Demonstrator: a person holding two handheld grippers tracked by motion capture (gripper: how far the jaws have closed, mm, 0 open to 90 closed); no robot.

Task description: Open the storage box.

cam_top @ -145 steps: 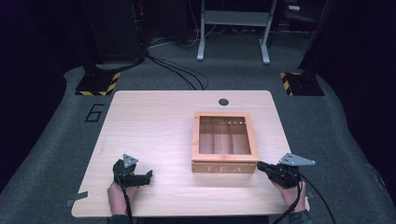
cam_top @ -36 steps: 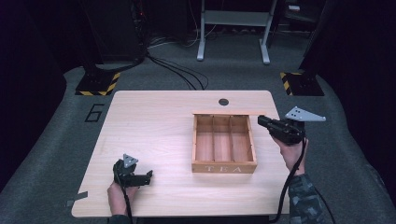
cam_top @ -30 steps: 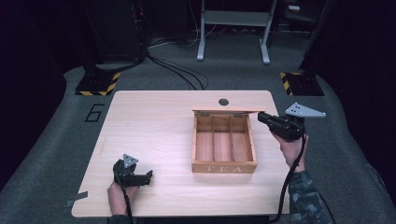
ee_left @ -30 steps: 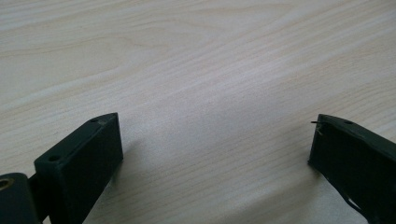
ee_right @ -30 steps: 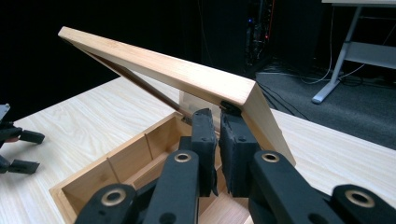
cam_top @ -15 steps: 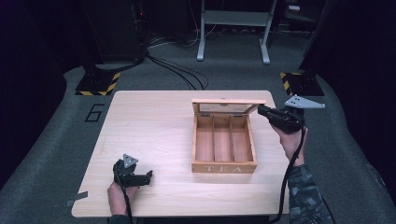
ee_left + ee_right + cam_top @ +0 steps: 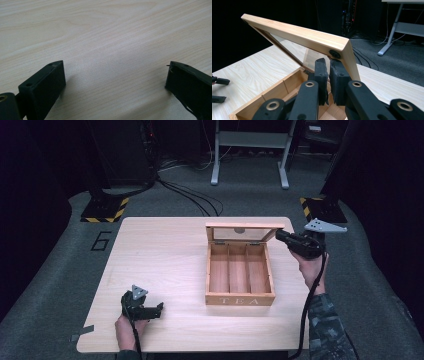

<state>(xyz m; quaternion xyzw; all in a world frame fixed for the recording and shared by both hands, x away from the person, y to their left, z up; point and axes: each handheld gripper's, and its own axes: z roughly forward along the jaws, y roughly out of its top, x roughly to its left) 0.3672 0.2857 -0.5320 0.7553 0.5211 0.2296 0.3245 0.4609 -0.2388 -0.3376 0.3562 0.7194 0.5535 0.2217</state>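
A wooden box marked TEA point(image 7: 240, 299) stands right of the table's middle, with three bare compartments showing. Its glass-paned lid point(image 7: 245, 225) is hinged at the far side and raised steeply. My right gripper point(image 7: 278, 235) is shut, with nothing between its jaws. Its tips press against the underside of the lid's right corner. In the right gripper view the lid's frame point(image 7: 307, 38) slants over my right gripper point(image 7: 329, 65), and the box's wall point(image 7: 268, 94) lies below. My left gripper point(image 7: 159, 308) rests open on the table near the front left, with bare wood between its jaws point(image 7: 115, 75).
A small dark round thing point(image 7: 240, 230) lies on the table behind the box, seen through the lid's glass. The table point(image 7: 165, 250) ends close to my right hand. Cables and two stands with striped bases point(image 7: 105, 210) are on the floor beyond.
The lid has swung up from a low angle to nearly upright, pushed by my right gripper, which rose and moved toward the far side. My left gripper has stayed put.
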